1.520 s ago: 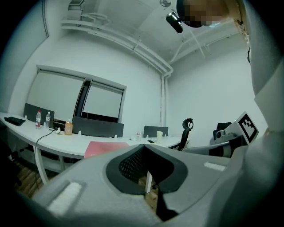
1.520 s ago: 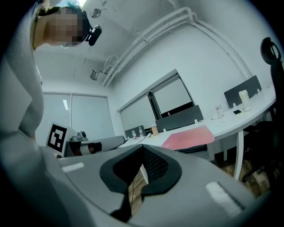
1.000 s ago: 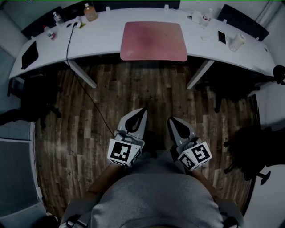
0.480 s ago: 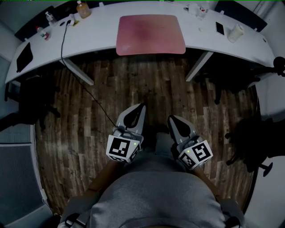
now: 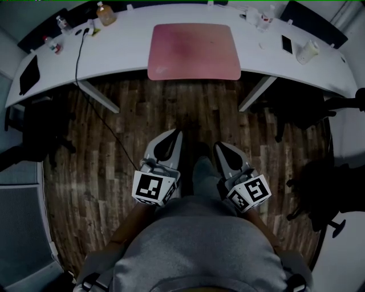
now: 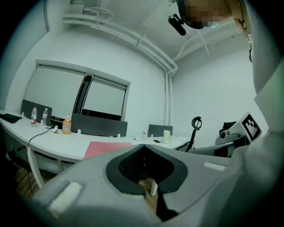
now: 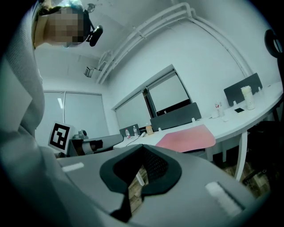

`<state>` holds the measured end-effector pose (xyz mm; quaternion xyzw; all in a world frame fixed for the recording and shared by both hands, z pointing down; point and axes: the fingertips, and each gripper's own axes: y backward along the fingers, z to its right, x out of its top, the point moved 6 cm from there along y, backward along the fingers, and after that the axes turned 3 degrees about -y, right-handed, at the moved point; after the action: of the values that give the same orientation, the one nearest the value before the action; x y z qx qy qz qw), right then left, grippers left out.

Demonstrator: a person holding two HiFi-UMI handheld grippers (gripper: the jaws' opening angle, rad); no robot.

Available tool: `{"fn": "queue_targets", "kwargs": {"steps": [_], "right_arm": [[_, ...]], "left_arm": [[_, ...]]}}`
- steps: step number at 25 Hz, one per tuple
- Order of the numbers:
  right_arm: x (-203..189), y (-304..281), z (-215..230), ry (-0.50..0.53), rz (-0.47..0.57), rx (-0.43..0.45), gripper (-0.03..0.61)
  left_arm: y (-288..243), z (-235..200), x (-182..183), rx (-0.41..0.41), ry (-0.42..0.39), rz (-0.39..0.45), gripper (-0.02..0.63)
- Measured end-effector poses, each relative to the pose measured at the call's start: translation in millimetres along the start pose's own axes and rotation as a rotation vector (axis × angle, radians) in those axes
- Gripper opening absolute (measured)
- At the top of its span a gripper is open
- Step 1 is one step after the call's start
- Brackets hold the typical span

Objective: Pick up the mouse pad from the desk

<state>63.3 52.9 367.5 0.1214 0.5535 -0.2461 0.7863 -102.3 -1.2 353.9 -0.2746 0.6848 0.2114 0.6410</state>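
The pink mouse pad (image 5: 194, 51) lies flat on the white curved table (image 5: 114, 54), about in the middle of its length, and its near edge comes up to the near edge of the table. Nothing rests on the pad and no tool touches it. The left tool (image 5: 174, 136) and the right tool (image 5: 220, 148) are held side by side, close to the person's grey garment (image 5: 194, 245), over the wooden floor (image 5: 114, 148) and well apart from the table. Both point toward the table. In the left gripper view the jaws of the left tool are pressed together and there is nothing between them. In the right gripper view the jaws of the right tool are also closed, with nothing in their grip. Both of these views show the pad ahead, beyond the closed jaws. On the far left part of the table stands an orange bottle (image 5: 104, 12), and a black cable (image 5: 78, 63) runs from there across the table and down to the floor. A dark flat thing (image 5: 28, 74) lies at the left end. Toward the right end there are a phone (image 5: 287, 44) and a light cup (image 5: 308, 51).
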Motion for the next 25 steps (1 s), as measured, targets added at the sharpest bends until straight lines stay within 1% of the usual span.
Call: {"fn": "queue_targets", "kwargs": {"steps": [5,9,12,20,25], "right_arm": [[25.1,-45.4,41.0,0.005,0.01,0.019,-0.002],[49.6,-77.8,81.6,0.01,0.029,0.015,-0.002],[69.0,-98.1,97.5,0.008,0.026,0.03,-0.002],[93.1,-139.1,161.8,0.003,0.019,0.03,-0.003],[104.9,-161.0,187.8,0.003,0.005,0.056,-0.002]], "left_arm": [[-53.1,-29.1,8.1,0.027,-0.021,0.0,-0.002],[-98.0,-47.8,18.8,0.053,-0.012,-0.02,-0.002],[-127.6,-58.7,24.7,0.057,-0.024,0.0,-0.002],[-192.6,-85.6,37.3,0.093,-0.04,-0.011,-0.002],[-221.1,-98.4,41.6,0.118,-0.056,0.0,-0.002]]}}
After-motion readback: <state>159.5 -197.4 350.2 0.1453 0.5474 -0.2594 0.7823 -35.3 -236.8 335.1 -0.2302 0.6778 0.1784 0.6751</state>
